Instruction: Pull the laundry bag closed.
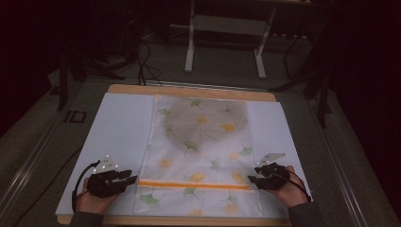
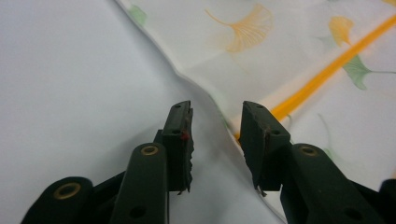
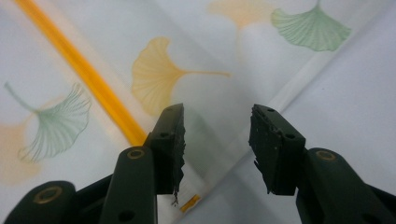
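A white cloth (image 1: 203,156) printed with green and yellow ginkgo leaves lies flat on a pale mat (image 1: 118,132). An orange stripe (image 1: 194,185) crosses its near part. My left gripper (image 1: 134,178) is at the cloth's left edge, level with the stripe. In the left gripper view the left gripper (image 2: 215,116) is open, with the cloth's edge (image 2: 201,91) running between the jaws, untouched by the pads. My right gripper (image 1: 250,180) is at the right edge. In the right gripper view the right gripper (image 3: 217,121) is open over the cloth's edge (image 3: 289,91), beside the stripe (image 3: 84,70).
A greyish round patch (image 1: 205,120) shows on the cloth's far half. The mat lies on a wooden table (image 1: 189,90). Beyond it are a white desk frame (image 1: 227,28) and cables (image 1: 146,61) on the dark floor. Bare mat lies on both sides of the cloth.
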Motion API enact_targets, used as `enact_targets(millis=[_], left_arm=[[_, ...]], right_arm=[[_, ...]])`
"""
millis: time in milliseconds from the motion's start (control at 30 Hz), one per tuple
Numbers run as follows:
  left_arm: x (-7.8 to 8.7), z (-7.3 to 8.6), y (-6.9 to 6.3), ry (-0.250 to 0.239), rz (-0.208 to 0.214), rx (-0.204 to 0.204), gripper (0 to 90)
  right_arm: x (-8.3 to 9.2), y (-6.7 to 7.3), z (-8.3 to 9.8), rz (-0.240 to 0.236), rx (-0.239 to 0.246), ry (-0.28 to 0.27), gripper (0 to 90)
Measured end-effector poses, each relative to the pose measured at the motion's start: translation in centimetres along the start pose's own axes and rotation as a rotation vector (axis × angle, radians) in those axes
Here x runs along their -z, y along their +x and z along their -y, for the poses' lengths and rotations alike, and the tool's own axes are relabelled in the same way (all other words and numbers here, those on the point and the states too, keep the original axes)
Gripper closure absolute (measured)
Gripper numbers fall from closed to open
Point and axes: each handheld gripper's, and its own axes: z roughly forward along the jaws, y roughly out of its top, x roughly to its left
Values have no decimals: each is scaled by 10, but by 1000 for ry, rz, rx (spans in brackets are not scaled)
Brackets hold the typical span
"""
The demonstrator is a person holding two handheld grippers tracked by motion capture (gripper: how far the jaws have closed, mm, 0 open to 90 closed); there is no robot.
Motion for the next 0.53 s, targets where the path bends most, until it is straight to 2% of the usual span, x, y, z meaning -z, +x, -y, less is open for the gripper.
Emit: enact_targets(millis=[33, 67, 100, 200, 400, 433, 533], left_arm=[[-1, 0, 1, -13, -29, 7, 617], [-1, 0, 1, -13, -29, 7, 613], [-1, 1, 2, -27, -62, 15, 613], [-3, 2, 3, -44, -102, 13, 607], [-10, 3, 10, -57, -147, 22, 586], [-13, 3, 13, -56, -173, 26, 581], [-15, 3, 16, -53, -184, 23, 569]], right_arm=[[-1, 0, 0, 2, -4, -8, 545], [-2, 1, 1, 1, -6, -12, 545], [-4, 1, 1, 3, -10, -16, 544], [-8, 3, 3, 6, -39, -39, 542], [-15, -2, 17, 27, -163, -136, 541], [-15, -3, 18, 31, -174, -136, 541], [-14, -5, 21, 49, -176, -135, 541]])
